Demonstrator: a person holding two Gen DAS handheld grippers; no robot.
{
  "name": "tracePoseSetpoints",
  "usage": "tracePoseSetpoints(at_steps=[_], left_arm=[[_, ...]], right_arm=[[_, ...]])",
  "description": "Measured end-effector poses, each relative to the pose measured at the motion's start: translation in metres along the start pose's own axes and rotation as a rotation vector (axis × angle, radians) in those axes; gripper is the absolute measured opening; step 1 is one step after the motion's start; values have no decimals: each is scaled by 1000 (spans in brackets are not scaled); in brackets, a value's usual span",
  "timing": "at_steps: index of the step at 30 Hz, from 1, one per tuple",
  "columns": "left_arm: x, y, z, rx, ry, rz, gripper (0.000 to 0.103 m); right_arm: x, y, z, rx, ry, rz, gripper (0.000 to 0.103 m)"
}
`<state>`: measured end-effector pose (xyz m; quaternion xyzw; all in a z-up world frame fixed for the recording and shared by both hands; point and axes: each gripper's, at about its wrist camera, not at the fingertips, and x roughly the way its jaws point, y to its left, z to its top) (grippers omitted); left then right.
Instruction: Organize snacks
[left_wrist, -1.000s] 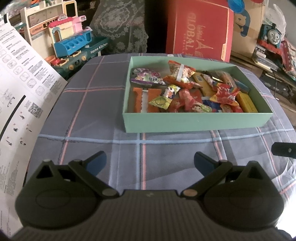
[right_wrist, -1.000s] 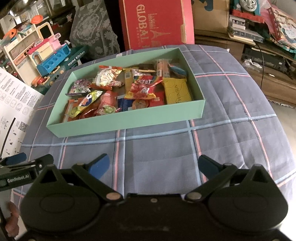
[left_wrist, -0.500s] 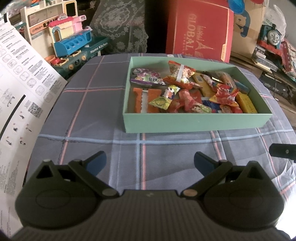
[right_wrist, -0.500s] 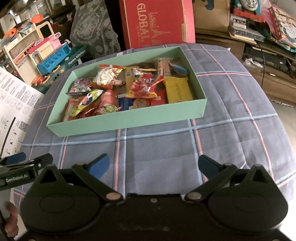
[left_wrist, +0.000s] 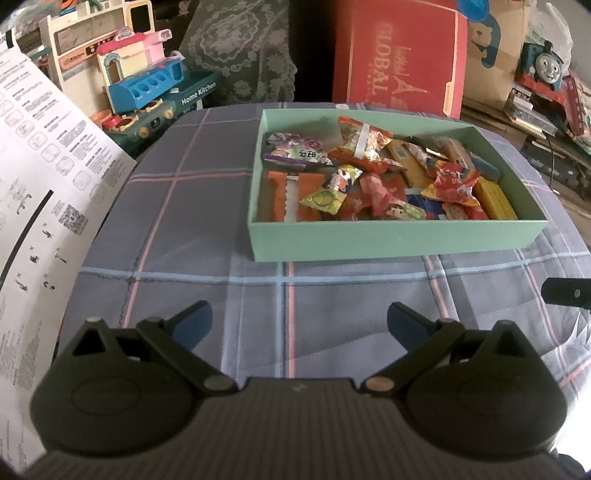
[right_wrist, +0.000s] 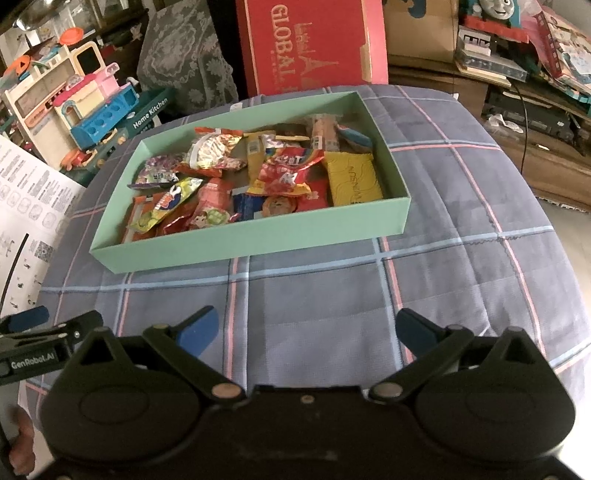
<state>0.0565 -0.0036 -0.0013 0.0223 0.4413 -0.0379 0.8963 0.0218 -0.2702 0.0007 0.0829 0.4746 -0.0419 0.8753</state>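
Mint-green box (left_wrist: 391, 240) holds all snacks (left_wrist: 373, 177); nothing shifts across the last second. Left gripper (left_wrist: 295, 321) and right gripper (right_wrist: 306, 328) hover short of it, spread wide, empty. Stage unclear.

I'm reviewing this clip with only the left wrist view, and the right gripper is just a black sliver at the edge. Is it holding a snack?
Observer: No. The right gripper is open, its fingers empty above the plaid cloth.
Operator: How does the yellow pack lie?
Observer: Flat, printed face up, in the near right corner of the green box.
Operator: Any hand visible?
Observer: Yes, part of a hand shows below the left gripper.
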Motion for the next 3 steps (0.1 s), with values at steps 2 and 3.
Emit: tracePoseSetpoints(at_steps=[2, 3], left_arm=[[0, 0, 0, 0, 0, 1, 103], [0, -1, 0, 0, 0, 3, 103]], right_arm=[[0, 1, 1, -1, 0, -1, 103], [0, 1, 1, -1, 0, 0, 103]])
